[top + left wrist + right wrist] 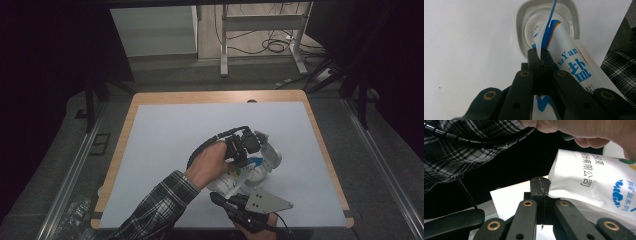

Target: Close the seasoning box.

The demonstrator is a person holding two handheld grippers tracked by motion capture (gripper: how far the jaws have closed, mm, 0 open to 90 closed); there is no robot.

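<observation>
Two grippers are clamped on one white plastic salt bag (571, 62), which is held over the middle of the table (165, 125) just above a container.

Left gripper (540, 58): the black jaws are pressed together on a thin edge of the bag near its upper corner. The film is glossy and creased, printed with blue characters, Latin letters and a blue-and-orange curved band. A narrow blue strip rises from the pinched edge toward the top of the left gripper view. The bag's upper end leans into the container (521, 20), a clear round vessel set in a pale grey rim with rounded corners. Whether the bag touches the inside of the vessel cannot be determined.

Right gripper (541, 185): the jaws are closed on a folded corner at the opposite end of the bag (594, 187). That face carries grey characters, a blue emblem and a green dot cut off at the frame edge.

From the high view, the left hand (210, 165) and its gripper (243, 150) cover most of the bag; a small white-and-blue portion shows. The right gripper (225, 199) sits at the near table edge under its grey three-cornered plate (267, 202). The table has a smooth white surface with a wooden border. A plaid sleeve (155, 207) covers the left forearm. The surroundings are dim and hard to make out.
</observation>
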